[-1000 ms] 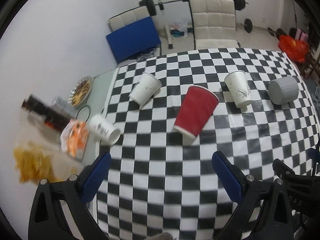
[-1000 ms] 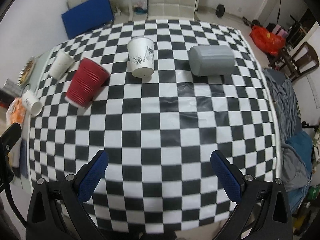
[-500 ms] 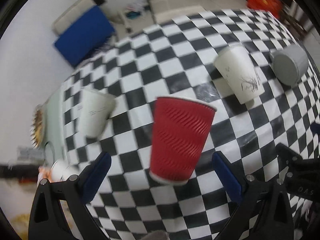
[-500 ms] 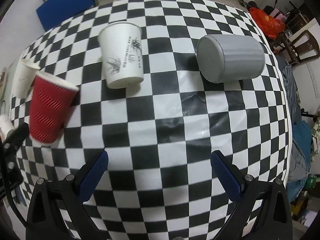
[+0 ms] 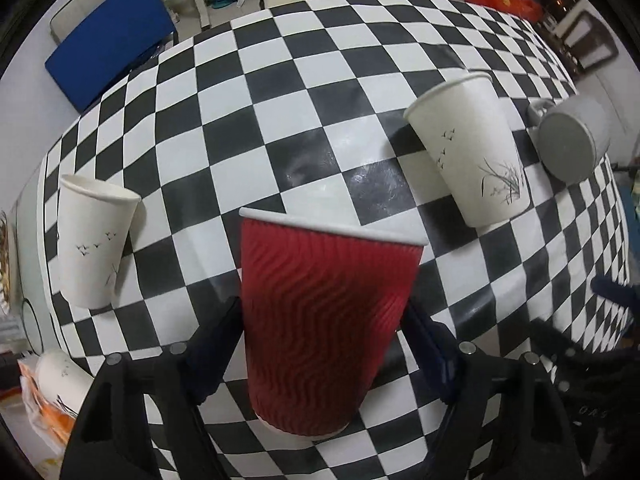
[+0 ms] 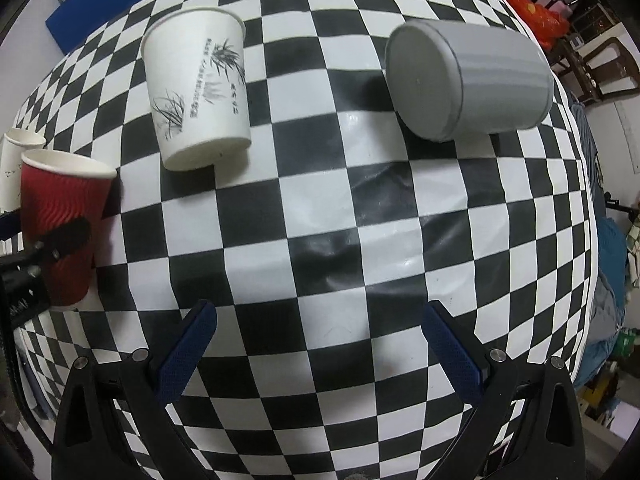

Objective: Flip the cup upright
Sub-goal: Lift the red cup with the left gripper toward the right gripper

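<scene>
A red ribbed paper cup (image 5: 320, 320) stands with its rim up on the checkered table, between the fingers of my left gripper (image 5: 320, 340). The blue pads sit close on both sides of it; whether they press it I cannot tell. The cup also shows in the right wrist view (image 6: 60, 224) with the left gripper's finger (image 6: 64, 240) across it. A grey cup (image 6: 468, 80) lies on its side, its closed bottom toward me. My right gripper (image 6: 320, 348) is open and empty above the table, nearer than the grey cup.
A white printed paper cup (image 6: 200, 96) stands beside the grey cup (image 5: 572, 144). Another white cup (image 5: 96, 240) stands at the left and one (image 5: 60, 376) lies off the table's left edge by orange packets. A blue pad (image 5: 108, 36) and chairs are beyond the checkered table (image 6: 360, 220).
My left gripper moved forward until the red cup sat between its fingers, and the fingers narrowed around it. My right gripper moved forward toward the grey cup and stayed open.
</scene>
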`<state>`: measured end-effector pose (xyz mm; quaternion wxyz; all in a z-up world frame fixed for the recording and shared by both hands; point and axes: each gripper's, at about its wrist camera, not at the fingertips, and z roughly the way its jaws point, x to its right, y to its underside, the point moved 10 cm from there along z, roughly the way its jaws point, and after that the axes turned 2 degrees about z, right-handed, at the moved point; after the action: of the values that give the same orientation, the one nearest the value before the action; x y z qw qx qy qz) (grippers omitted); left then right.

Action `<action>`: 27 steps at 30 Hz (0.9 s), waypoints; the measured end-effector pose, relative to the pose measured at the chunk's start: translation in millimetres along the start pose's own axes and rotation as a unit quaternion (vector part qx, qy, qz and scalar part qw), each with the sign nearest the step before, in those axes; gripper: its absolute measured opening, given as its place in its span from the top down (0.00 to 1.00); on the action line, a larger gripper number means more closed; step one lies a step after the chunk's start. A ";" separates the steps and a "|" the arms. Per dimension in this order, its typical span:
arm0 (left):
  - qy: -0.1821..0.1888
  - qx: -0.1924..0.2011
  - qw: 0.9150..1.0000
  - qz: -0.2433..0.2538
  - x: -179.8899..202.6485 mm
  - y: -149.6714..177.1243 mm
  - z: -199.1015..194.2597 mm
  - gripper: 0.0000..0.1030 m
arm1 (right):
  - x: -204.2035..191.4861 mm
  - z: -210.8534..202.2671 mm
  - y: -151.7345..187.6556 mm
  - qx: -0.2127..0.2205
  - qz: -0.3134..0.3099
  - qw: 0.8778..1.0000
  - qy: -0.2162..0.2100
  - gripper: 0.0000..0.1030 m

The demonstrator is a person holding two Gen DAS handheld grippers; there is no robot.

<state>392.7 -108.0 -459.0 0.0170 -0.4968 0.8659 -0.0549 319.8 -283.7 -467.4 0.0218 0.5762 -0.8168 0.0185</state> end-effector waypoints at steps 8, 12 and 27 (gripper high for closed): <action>0.033 0.008 0.996 -0.080 -4.2 26.1 -22.2 0.26 | 6.0 -16.8 27.0 0.003 0.003 1.000 -0.007 0.00; 0.077 -0.010 0.984 -0.159 0.0 62.8 -31.3 0.26 | 12.7 -23.7 53.1 -0.002 0.000 1.000 -0.009 0.00; 0.122 -0.034 0.930 -0.345 49.1 165.2 -28.4 0.26 | 47.2 -25.1 170.0 -0.035 -0.057 0.998 0.000 0.00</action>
<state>223.6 -65.5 -448.1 -0.1258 -0.7549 0.6376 -0.0885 144.2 -269.7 -440.5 0.0435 0.6205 -0.7829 -0.0113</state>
